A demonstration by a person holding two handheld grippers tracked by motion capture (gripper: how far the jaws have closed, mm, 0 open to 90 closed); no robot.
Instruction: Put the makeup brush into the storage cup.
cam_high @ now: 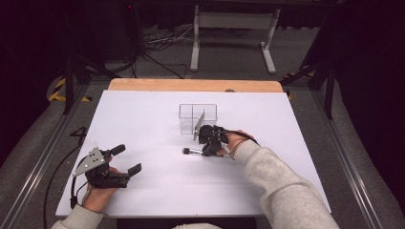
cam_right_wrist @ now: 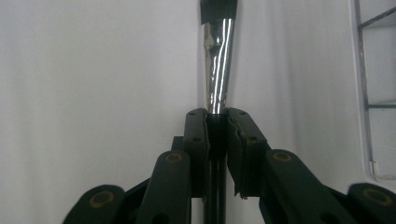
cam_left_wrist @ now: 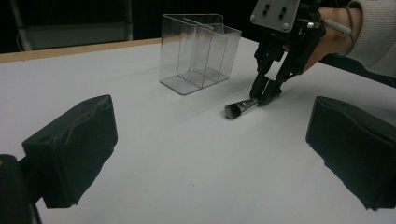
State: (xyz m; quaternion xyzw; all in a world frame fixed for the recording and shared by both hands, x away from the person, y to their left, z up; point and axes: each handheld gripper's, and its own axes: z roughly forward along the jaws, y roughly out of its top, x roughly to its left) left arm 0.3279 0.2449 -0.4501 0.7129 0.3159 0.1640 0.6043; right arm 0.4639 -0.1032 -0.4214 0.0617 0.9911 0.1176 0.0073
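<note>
White sheet (cam_high: 157, 119) covering a wooden table, with dark floor, cables and a grey frame stand (cam_high: 234, 33) behind. Item one: clear plastic organiser (cam_high: 197, 118), divided into compartments, upright near the middle of the sheet toward the far side. Item two: makeup brush (cam_high: 192, 151), dark bristles, silver ferrule, black handle, lying flat on the sheet just in front of the organiser, bristle end toward the person's left. Item three: right gripper (cam_high: 210, 145), tilted down onto the brush from the organiser's side; the right gripper view shows its jaws clamped on the black handle right behind the ferrule (cam_right_wrist: 217, 70), with no gap left on either side. The brush rests on the sheet, not lifted. Item four: left gripper (cam_high: 125, 158), near the sheet's front left corner, well apart from brush and organiser; its jaws stand wide apart with nothing between them, pads (cam_left_wrist: 74, 149) bare in the left gripper view.
</note>
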